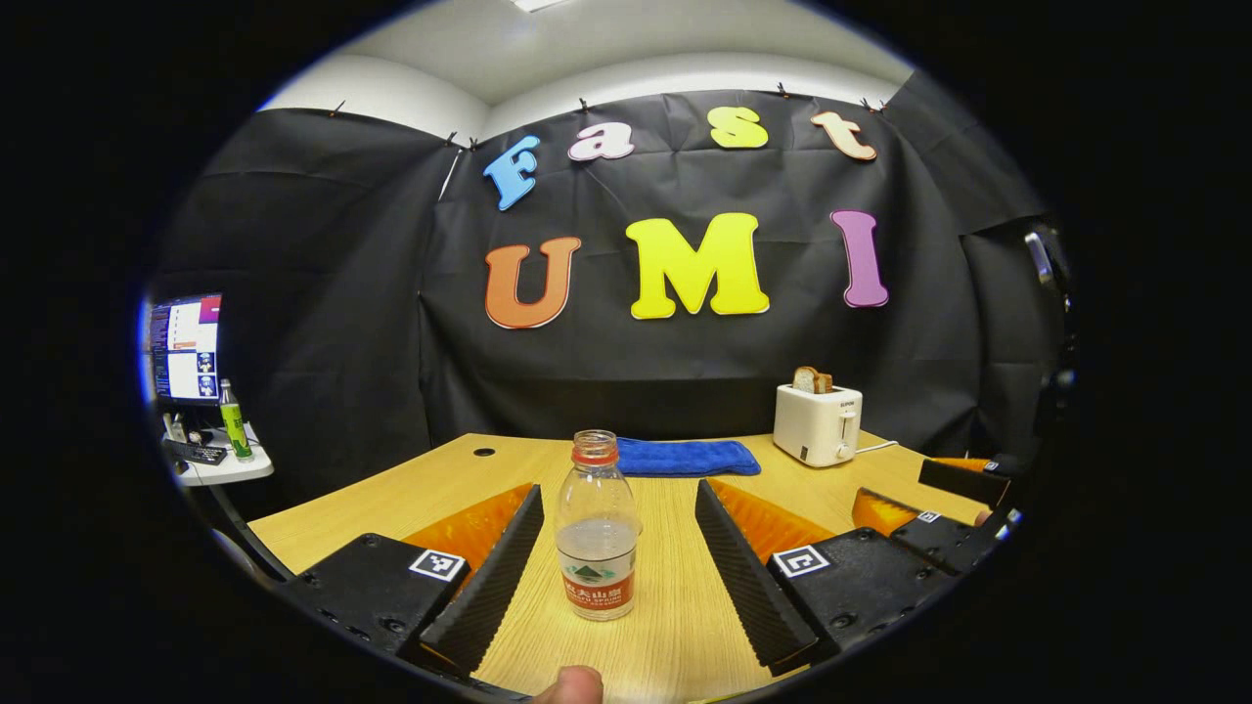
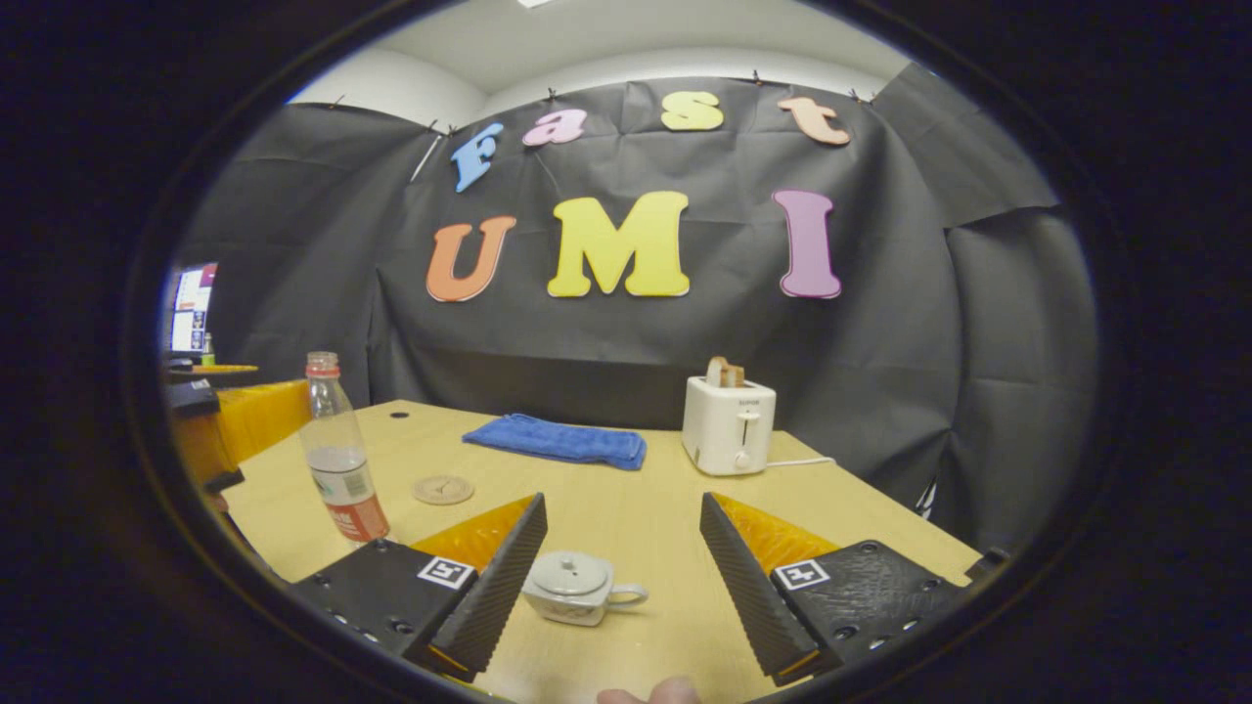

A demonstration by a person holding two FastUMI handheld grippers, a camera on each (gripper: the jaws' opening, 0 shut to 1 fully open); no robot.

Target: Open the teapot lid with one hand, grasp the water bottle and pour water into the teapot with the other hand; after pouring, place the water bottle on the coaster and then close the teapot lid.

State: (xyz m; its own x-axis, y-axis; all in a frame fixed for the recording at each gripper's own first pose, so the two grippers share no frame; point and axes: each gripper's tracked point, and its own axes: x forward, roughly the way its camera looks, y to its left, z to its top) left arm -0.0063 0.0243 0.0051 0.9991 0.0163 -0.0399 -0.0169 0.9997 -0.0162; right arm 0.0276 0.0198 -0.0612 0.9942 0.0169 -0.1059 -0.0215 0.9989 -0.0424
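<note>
Right gripper view: toaster (image 2: 729,426), towel (image 2: 558,440) behind teapot (image 2: 572,587).

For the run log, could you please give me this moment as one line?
left gripper: open, straddling water bottle | right gripper: open, framing teapot | lid on | coaster bare

Water bottle (image 1: 597,528) is stood upright on the table (image 1: 675,636), btwn the spread fingers of the left gripper (image 1: 619,572) — touching neither. Behind it a folded towel (image 1: 688,457) is laid flat; toaster (image 1: 818,423) is set to the towel's right, w/ bread (image 1: 812,379) in its slot. In the right gripper view the teapot (image 2: 577,587) is seen btwn the right gripper (image 2: 621,577) fingers, lid on. Coaster (image 2: 443,489) is placed just right of the bottle — well apart from the teapot.
</note>
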